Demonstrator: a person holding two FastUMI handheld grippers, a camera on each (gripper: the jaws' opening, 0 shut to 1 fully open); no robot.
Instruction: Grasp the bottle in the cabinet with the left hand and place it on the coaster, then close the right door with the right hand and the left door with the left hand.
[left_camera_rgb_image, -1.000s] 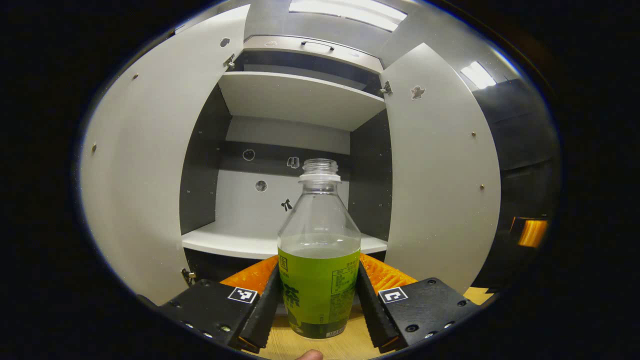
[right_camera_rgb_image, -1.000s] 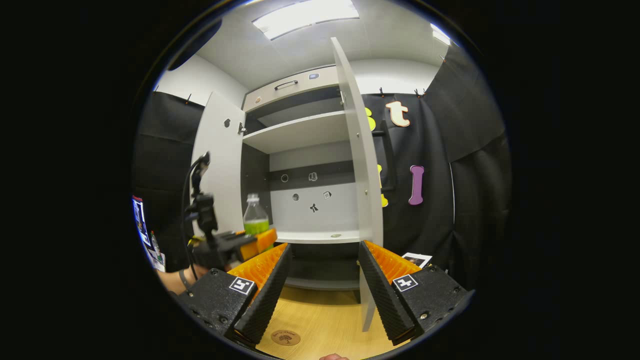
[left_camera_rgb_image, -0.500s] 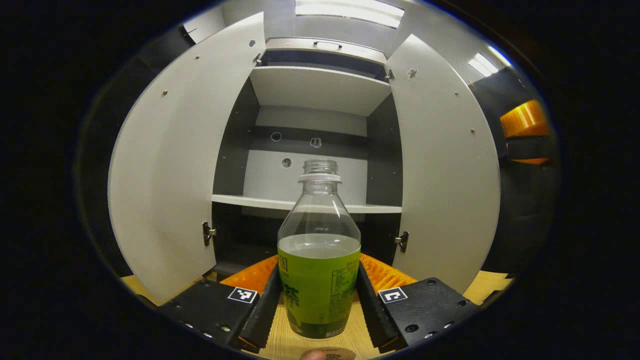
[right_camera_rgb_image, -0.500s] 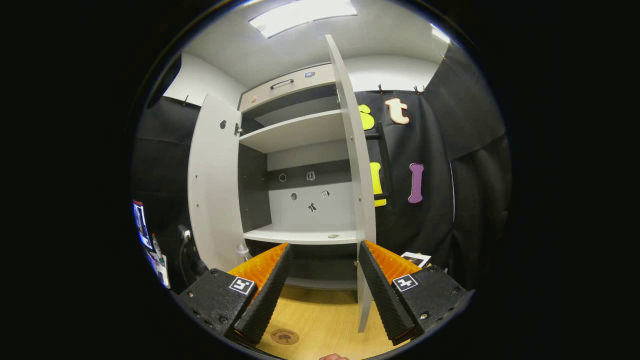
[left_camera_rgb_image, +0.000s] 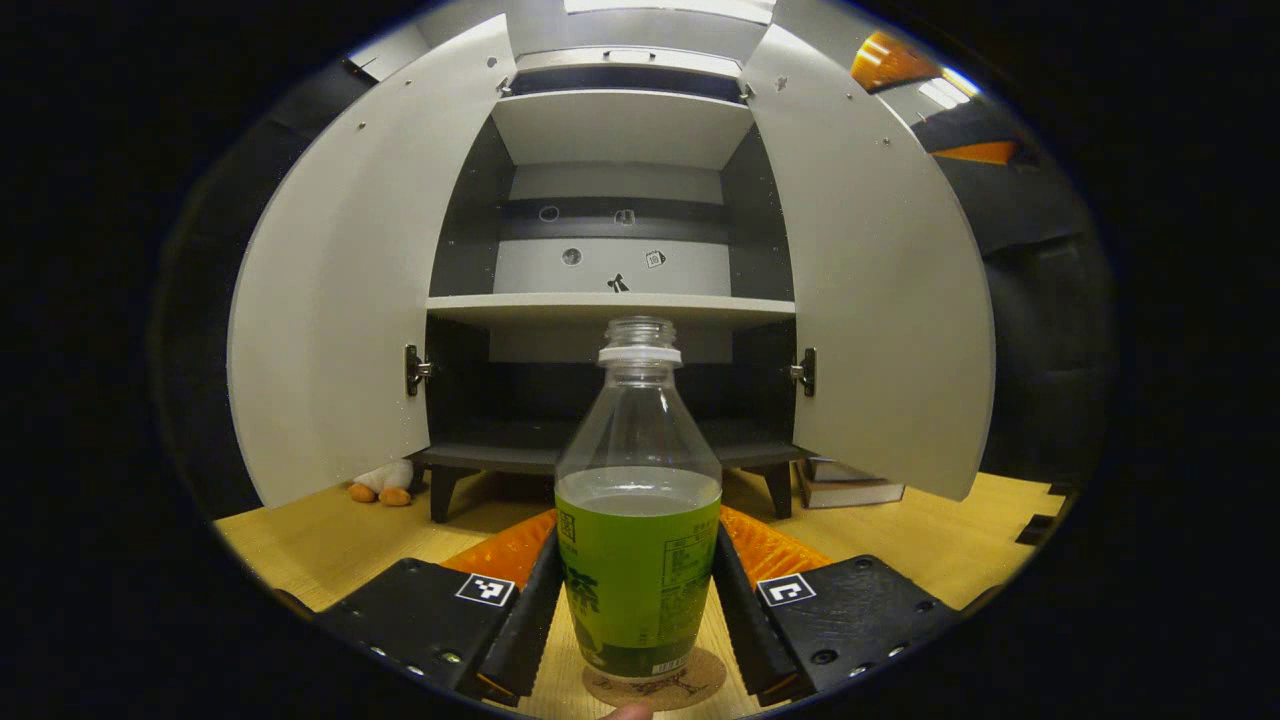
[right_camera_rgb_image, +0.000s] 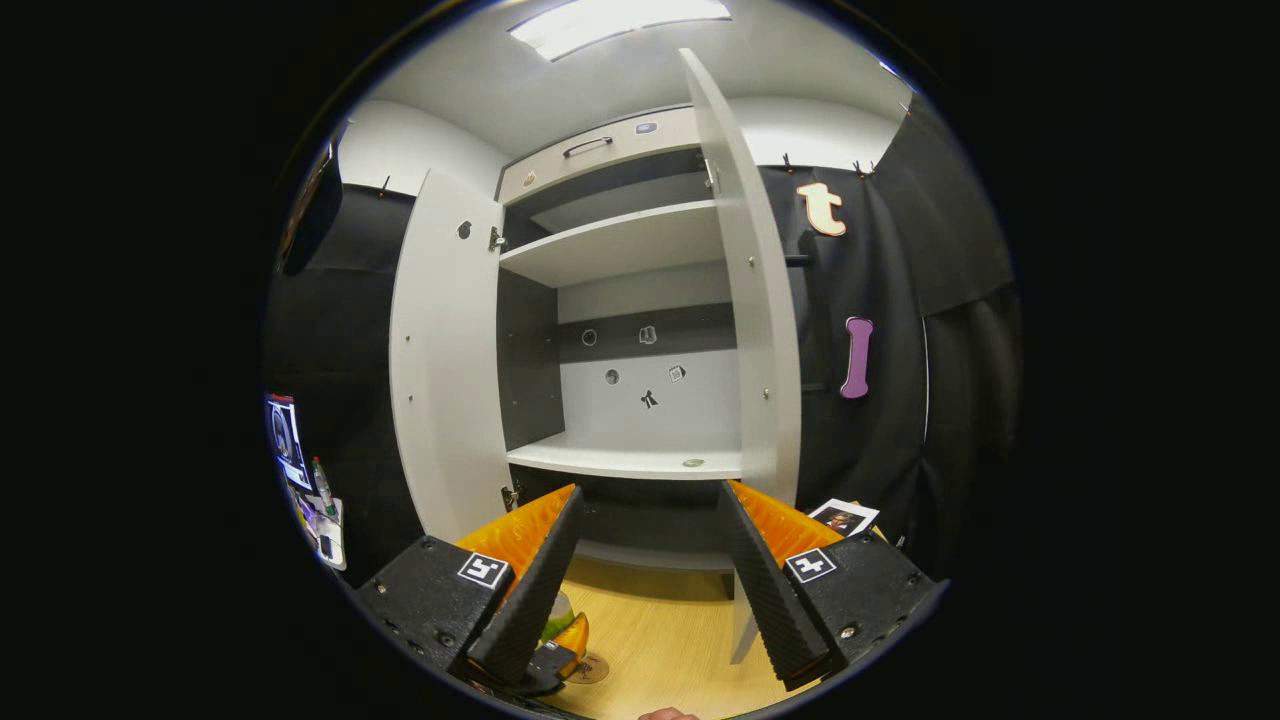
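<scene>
Now left gripper (left_camera_rgb_image: 636, 600) squeezes bottle (left_camera_rgb_image: 638, 520) by label, upright, base at coaster (left_camera_rgb_image: 655, 685) on wooden floor (left_camera_rgb_image: 330, 540); touching or not, can't tell. Bottle half full, no cap: light, thin plastic, could spill, so keep straight. Right gripper (right_camera_rgb_image: 650, 580) wide apart, holding nothing. Cabinet (left_camera_rgb_image: 620, 300) doors both open.

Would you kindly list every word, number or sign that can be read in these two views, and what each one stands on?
Nothing is clear enough to quote.
Bottle label: printed characters and a small table, too small and partly hidden.
Coaster: dark emblem, perhaps lettering, blurred.
Screen at the left of the right gripper view: too small.
Stickers in the cabinet: little pictures, no legible text.
</scene>
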